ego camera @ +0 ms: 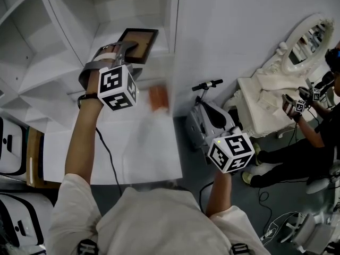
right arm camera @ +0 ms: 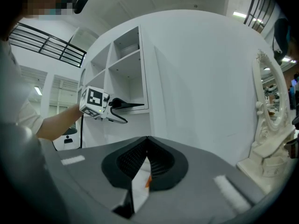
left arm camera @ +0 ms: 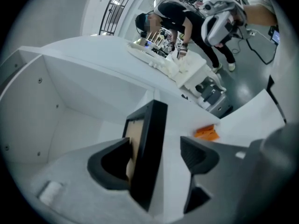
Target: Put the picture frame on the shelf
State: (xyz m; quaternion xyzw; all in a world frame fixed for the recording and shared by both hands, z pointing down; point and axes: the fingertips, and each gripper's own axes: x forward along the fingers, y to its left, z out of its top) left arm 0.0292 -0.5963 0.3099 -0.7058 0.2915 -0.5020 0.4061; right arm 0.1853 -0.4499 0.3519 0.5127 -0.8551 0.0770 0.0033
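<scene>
Two tools. The left tool [left arm camera: 155, 148] is open, with one black picture frame [ego camera: 139, 44] on edge between its jaws on the white shelf [left arm camera: 84, 125], clear of the right jaw. The right tool [right arm camera: 145, 160] is closed, empty.

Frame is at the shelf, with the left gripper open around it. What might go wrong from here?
1. The picture frame stands on edge in the shelf between the open jaws of the left gripper. No prop shows, so it may topple once left alone.
2. One jaw sits close against its back, so a skewed withdrawal might drag it out.
</scene>
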